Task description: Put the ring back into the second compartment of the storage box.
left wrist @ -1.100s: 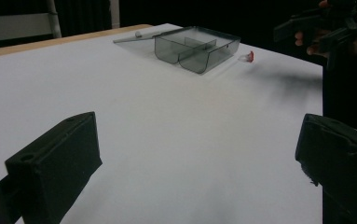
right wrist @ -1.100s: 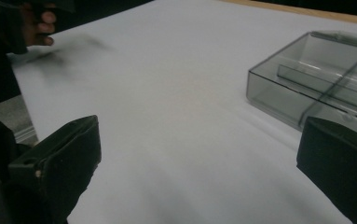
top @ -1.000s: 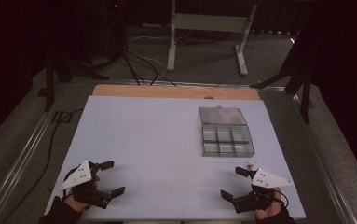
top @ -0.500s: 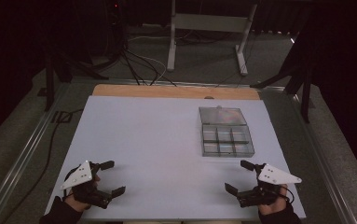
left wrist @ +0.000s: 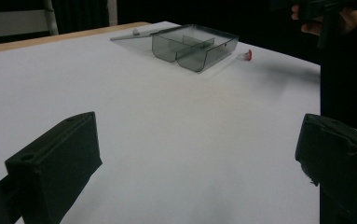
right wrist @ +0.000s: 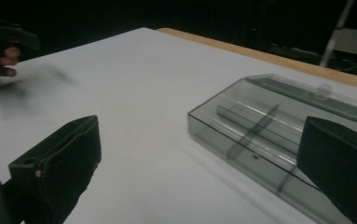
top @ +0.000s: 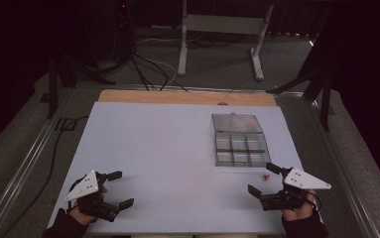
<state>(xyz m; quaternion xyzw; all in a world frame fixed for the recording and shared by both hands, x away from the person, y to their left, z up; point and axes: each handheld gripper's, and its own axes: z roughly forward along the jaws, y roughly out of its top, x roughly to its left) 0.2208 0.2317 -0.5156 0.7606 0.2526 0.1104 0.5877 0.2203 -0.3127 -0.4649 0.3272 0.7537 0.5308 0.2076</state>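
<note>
Flanking wide bare table [top: 177, 148] | left tool [top: 118, 189] | right tool [top: 263, 179]

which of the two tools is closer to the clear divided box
The right tool, just beside the box; the left tool sits across the table.

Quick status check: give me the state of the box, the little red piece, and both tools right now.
Compartment box: open, lid laid flat behind it, compartments look empty.
Small red piece: loose on the table, just outside the box's near right corner, untouched.
Left tool: open, holding nothing, near the table's front left corner.
Right tool: open, holding nothing, close to the red piece.
</note>
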